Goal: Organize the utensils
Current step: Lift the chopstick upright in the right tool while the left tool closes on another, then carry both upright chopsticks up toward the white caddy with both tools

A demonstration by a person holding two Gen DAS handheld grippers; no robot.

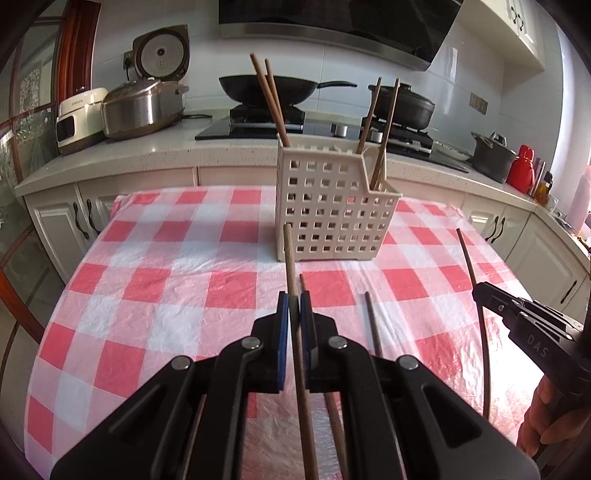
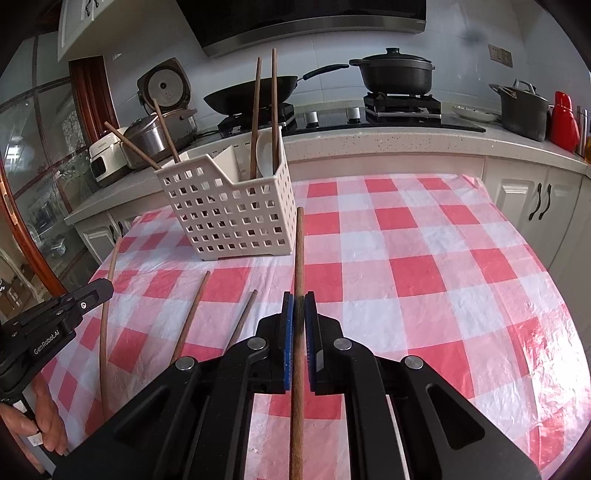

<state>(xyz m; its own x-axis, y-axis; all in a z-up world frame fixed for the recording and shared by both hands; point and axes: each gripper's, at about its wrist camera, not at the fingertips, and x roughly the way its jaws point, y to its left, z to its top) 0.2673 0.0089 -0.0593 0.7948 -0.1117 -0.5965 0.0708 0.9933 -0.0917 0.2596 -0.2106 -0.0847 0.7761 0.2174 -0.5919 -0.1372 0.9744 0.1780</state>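
- Left gripper (image 1: 295, 306) is clamping one chopstick (image 1: 289, 254) lengthwise, tip aimed ahead at the basket (image 1: 332, 206).
- Right gripper (image 2: 298, 306) is gripping another chopstick (image 2: 299, 251), ready for slotting in.

This is a home kitchen. A gas stove (image 2: 369, 114) is set into a pale speckled worktop (image 1: 147, 147), with a black wok (image 1: 267, 88) and a lidded black pot (image 2: 395, 74) on its burners under a range hood (image 1: 332, 33). A rice cooker (image 1: 147, 99) with its lid up and a small white appliance (image 1: 79, 118) stand nearby. White cabinets (image 2: 528, 199) with dark handles run beneath, and a red-and-white checked cloth (image 2: 406, 258) covers the counter in front.
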